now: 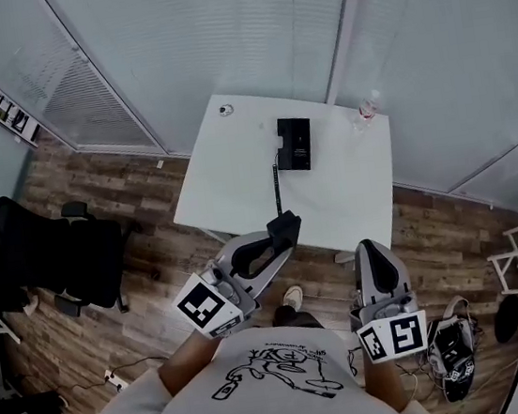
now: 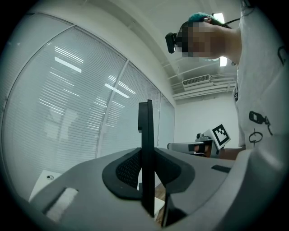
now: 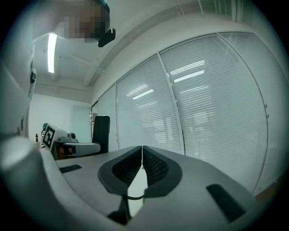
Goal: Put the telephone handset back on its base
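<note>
A: Telephone handset (image 1: 286, 227), where is it?

B: Between the jaws of the left gripper (image 1: 280, 238). They are clamped on it. In the left gripper view it stands edge-on, a thin black slab pinched between the two pads (image 2: 128, 169) and rising well above them.

A: And the base (image 1: 295, 143)?

B: Ahead of the left jaws, flat on the white bench (image 1: 228, 186), well apart from the handset. The jaws hold the handset about at the bench's near edge.

A: Does anything join the two?

B: A dark cord (image 1: 277, 182) runs from the base's left side back across the bench toward the left jaws.

A: What about the right gripper (image 1: 371, 251)?

B: Its jaws are closed, pad against pad, with nothing between them. It sits to the right of the left jaws, also near the bench's near edge.

A: Is anything else on the bench?

B: A clear bottle (image 1: 366, 109) stands far ahead of the right jaws, to the right of the base. A small round thing (image 1: 225, 110) lies far ahead of the left jaws, near the far corner. I cannot tell what it is.
</note>
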Tool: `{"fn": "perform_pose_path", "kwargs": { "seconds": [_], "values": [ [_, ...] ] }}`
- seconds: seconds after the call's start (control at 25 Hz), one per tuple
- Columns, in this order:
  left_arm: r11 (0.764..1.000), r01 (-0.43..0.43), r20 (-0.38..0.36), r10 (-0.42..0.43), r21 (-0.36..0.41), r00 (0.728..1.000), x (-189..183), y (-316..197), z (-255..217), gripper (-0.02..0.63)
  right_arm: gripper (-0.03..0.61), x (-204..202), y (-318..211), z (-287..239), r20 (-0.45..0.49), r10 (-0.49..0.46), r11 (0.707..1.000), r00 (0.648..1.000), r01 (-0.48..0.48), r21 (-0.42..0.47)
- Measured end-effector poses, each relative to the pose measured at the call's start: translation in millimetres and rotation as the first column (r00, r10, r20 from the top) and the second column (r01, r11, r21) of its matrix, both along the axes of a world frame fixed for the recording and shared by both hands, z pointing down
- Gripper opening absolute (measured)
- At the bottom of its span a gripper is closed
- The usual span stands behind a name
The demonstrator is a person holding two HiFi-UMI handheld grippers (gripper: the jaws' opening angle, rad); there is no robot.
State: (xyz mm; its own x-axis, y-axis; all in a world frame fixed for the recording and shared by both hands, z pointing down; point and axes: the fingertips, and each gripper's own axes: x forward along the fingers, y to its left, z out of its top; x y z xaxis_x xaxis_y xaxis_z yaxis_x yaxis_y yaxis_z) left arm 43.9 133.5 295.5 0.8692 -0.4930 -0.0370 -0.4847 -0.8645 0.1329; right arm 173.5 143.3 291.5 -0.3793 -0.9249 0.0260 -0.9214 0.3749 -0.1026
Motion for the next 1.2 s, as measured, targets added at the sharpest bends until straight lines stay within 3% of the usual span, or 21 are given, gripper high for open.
{"fn": "perform_pose_path", "kwargs": {
  "seconds": [0.56,1.2],
  "values": [
    [0.999,0.018,0.007,-0.018,-0.048,1.000,22,-33,20,0.072,0.006,21,-42,15,-0.014,-0.043,0.999,0.999,0.042,-0.034],
    [0.996,-0.001,-0.013,-0.001,-0.089,1.000,1,-105,37,0.072,0.006,-14,-121,23,-0.042,-0.075,0.996,0.996,0.073,-0.049]
  ]
}}
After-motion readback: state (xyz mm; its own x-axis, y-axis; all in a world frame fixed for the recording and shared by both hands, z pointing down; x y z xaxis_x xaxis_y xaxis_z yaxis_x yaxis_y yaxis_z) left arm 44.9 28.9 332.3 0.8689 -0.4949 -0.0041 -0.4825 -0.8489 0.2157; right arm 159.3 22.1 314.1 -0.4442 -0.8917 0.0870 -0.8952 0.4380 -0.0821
